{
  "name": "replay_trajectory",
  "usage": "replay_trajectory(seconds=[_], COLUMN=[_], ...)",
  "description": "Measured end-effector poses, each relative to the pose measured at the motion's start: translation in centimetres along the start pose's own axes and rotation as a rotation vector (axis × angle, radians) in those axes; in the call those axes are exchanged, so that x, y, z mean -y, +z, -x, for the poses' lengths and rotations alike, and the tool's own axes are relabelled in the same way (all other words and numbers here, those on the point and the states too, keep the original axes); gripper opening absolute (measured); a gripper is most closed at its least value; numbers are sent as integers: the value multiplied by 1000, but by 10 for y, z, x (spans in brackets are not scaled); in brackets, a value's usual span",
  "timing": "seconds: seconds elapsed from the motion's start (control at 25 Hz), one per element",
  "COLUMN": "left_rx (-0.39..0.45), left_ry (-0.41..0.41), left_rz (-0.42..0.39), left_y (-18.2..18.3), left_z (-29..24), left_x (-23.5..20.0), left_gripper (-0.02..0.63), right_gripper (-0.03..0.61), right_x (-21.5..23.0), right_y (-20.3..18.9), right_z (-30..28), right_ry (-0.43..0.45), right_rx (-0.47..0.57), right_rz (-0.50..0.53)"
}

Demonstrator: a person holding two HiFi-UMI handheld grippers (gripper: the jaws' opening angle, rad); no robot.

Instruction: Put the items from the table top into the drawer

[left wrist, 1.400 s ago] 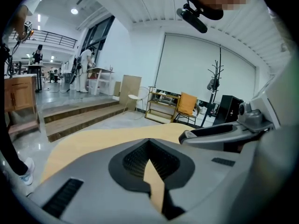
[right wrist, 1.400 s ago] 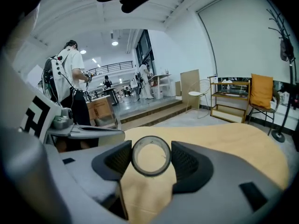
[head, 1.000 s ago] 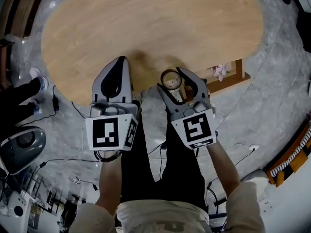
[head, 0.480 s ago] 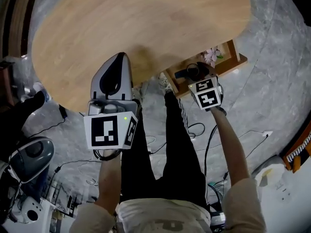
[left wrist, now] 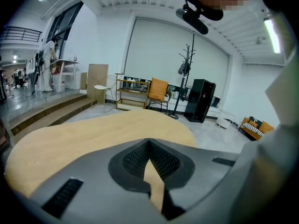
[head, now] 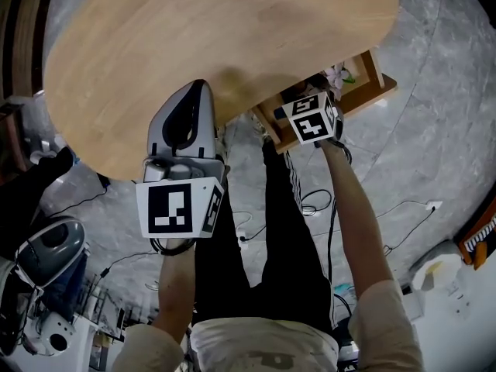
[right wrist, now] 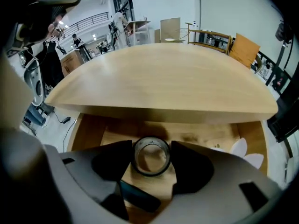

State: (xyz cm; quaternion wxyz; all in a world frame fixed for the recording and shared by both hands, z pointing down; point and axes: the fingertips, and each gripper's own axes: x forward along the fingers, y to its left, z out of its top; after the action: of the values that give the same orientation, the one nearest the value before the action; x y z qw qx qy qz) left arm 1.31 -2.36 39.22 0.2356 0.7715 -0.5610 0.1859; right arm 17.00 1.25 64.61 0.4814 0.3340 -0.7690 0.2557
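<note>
Drawer (head: 370, 96) — mostly under table top (head: 217, 37)

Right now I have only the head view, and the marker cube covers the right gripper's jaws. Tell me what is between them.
Observer: A roll of tape. In the right gripper view, the right gripper has a pad against each side of it.
Operator: Say what lies beneath it.
Observer: The wooden floor of the open drawer. I cannot tell whether the roll touches the floor.
Operator: Name anything on that floor close to the roll.
Observer: A dark slim thing lies just under the roll, towards the camera. I cannot make out what it is.
</note>
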Motion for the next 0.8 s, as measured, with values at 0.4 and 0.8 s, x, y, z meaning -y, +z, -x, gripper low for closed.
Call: replay_trajectory(seconds=[0.4, 0.8], left_rx=[7, 27], left_ry=[-25, -30], left_rz=[-4, 6], left_y=[4, 12], left_z=[-7, 0], left_x=[17, 17], left_gripper=[6, 6], right_gripper=[281, 290], right_x=[1, -8], right_y=[-14, -17], right_z=[-10, 12], right_ry=[32, 54], right_rx=[-41, -75], right_rz=[-49, -87])
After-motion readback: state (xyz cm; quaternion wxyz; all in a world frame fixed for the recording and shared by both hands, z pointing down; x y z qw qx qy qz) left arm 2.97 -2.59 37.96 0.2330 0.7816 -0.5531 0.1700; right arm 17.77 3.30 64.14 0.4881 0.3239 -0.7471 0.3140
